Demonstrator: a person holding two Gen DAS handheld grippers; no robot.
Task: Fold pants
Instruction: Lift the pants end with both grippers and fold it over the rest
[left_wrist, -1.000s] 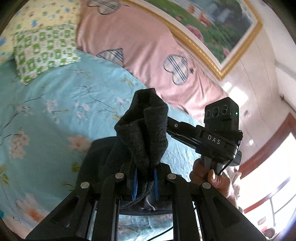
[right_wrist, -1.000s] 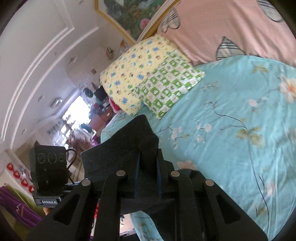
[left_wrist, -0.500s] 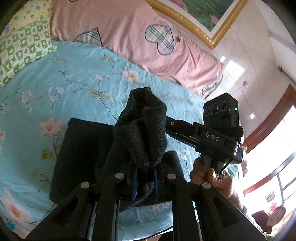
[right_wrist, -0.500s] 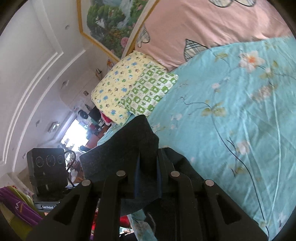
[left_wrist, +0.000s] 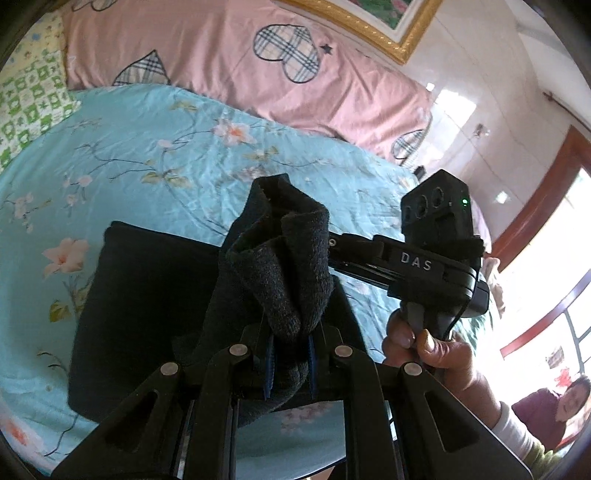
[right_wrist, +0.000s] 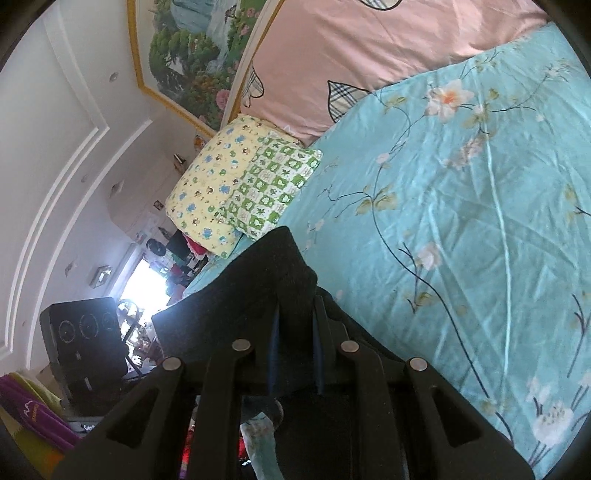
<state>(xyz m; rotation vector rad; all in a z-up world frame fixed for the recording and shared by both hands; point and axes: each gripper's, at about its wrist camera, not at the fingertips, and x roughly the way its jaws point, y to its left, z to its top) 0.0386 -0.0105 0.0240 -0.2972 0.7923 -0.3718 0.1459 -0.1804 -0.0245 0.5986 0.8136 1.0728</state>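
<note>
Bed: turquoise floral sheet; pink heart-print quilt and patterned pillows far; framed landscape painting on wall. Dark pants near, bunched edge clamped in left gripper and right gripper.

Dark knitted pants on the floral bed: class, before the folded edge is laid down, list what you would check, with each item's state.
1. Left gripper clamped on the dark knitted pants: ok.
2. Right gripper clamped on the same cloth: ok.
3. Lower part of the pants flat on the turquoise floral bedsheet: ok.
4. Sheet ahead free of other things: ok; the green checked pillow sits at the far corner.
5. Held edges level with each other: cannot tell.
6. Fold line straight: cannot tell, hidden beneath the grippers.
</note>
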